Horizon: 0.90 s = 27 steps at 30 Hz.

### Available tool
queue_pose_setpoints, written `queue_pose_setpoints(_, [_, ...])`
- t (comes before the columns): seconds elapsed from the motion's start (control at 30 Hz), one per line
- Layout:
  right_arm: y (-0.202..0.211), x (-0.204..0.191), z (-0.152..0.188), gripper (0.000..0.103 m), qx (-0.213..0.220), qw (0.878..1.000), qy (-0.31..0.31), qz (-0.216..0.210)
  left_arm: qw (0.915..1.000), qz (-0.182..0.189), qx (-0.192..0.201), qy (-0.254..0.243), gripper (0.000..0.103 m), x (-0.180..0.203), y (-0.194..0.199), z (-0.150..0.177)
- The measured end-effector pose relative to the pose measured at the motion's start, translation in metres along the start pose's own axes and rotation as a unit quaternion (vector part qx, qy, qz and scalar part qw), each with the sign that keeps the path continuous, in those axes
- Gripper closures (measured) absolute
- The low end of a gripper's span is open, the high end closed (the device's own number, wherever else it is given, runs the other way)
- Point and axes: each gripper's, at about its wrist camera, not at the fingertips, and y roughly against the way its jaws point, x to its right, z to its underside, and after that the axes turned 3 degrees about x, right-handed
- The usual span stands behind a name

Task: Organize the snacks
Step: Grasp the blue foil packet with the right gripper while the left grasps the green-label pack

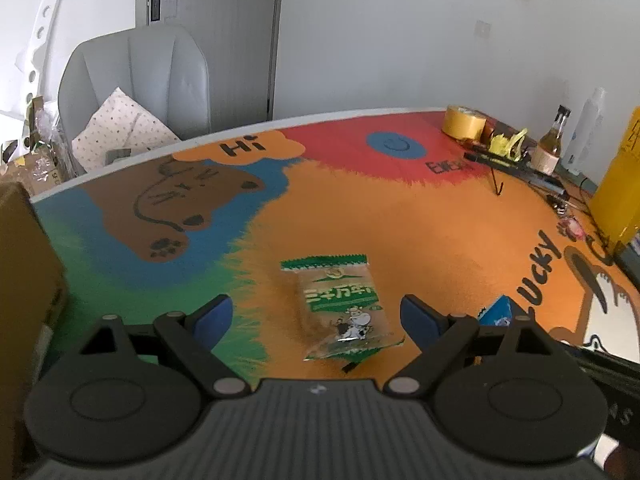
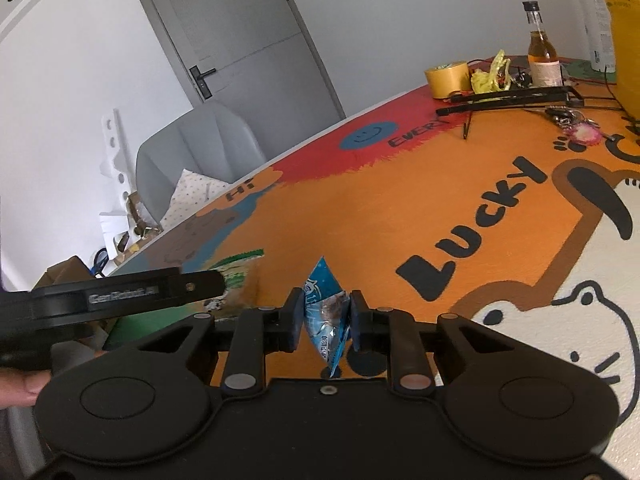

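A green snack packet (image 1: 343, 307) with a cartoon cow lies flat on the orange part of the painted surface (image 1: 420, 220), directly ahead of the left gripper (image 1: 317, 316) and between its blue-padded fingers (image 1: 212, 316), which stand wide apart without touching it. Just beyond that gripper's right finger, a corner of a blue snack packet (image 1: 498, 312) shows. That blue packet (image 2: 325, 312) is pinched upright between the pads of the right gripper (image 2: 323, 316), its jaws nearly together on it, above the surface (image 2: 360, 220). To the right gripper's left the other gripper's black body (image 2: 120, 292) reaches in. Far ahead on the right sit a roll of yellow tape (image 2: 446, 76), a small bottle (image 2: 542, 52) and a bunch of keys (image 2: 576, 124).
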Motion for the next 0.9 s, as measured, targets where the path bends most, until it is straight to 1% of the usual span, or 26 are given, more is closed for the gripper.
queue_pose_setpoints(0.1, [-0.003, 0.003, 0.001, 0.071, -0.003, 1.0, -0.003, -0.002, 1.0, -0.003, -0.006, -0.001, 0.014, 0.005, -0.011, 0.004])
queue_pose_setpoints(0.17, [-0.004, 0.003, 0.002, 0.07, -0.004, 1.0, -0.005, -0.006, 0.9999, -0.007, -0.012, 0.0, 0.015, 0.005, -0.017, 0.006])
queue_pose_setpoints(0.23, [-0.005, 0.004, 0.002, 0.067, -0.004, 1.0, -0.007, -0.009, 0.9998, -0.01, -0.014, 0.005, 0.016, 0.004, -0.021, 0.008])
queue_pose_setpoints(0.3, [-0.007, 0.005, 0.003, 0.06, -0.008, 1.0, -0.009, -0.012, 0.9999, -0.01, -0.009, 0.002, 0.018, 0.004, -0.021, 0.009])
queue_pose_setpoints(0.4, [-0.009, 0.005, 0.004, 0.053, -0.009, 1.0, -0.013, -0.015, 0.9999, -0.011, -0.001, 0.0, 0.031, 0.003, -0.021, 0.01])
queue_pose_setpoints(0.47, [-0.01, 0.004, 0.003, 0.049, -0.009, 1.0, -0.015, -0.019, 0.9999, -0.014, 0.0, -0.004, 0.045, 0.003, -0.02, 0.009])
queue_pose_setpoints(0.5, [-0.011, 0.003, 0.003, 0.049, -0.009, 1.0, -0.013, -0.019, 0.9999, -0.015, -0.001, -0.008, 0.049, 0.003, -0.019, 0.009])
queue_pose_setpoints(0.53, [-0.011, 0.002, 0.004, 0.049, -0.008, 1.0, -0.01, -0.017, 0.9998, -0.017, -0.002, -0.012, 0.055, 0.003, -0.019, 0.009])
queue_pose_setpoints(0.63, [-0.012, -0.001, 0.005, 0.049, -0.008, 1.0, -0.003, -0.01, 1.0, -0.005, -0.006, -0.004, 0.057, -0.004, -0.015, 0.01])
queue_pose_setpoints(0.67, [-0.012, -0.003, 0.005, 0.054, -0.009, 1.0, -0.003, -0.01, 1.0, -0.003, -0.007, -0.001, 0.057, -0.006, -0.013, 0.01])
queue_pose_setpoints(0.7, [-0.011, -0.003, 0.006, 0.064, -0.012, 1.0, -0.005, -0.011, 1.0, -0.002, -0.009, 0.002, 0.057, -0.008, -0.01, 0.012])
queue_pose_setpoints(0.77, [-0.012, -0.005, 0.007, 0.072, -0.019, 1.0, -0.01, -0.014, 0.9999, 0.001, -0.01, 0.009, 0.057, -0.013, -0.004, 0.013])
queue_pose_setpoints(0.9, [-0.009, -0.009, 0.009, 0.074, -0.023, 0.999, -0.023, -0.019, 0.9999, 0.0, 0.005, 0.014, 0.057, -0.023, 0.018, 0.013])
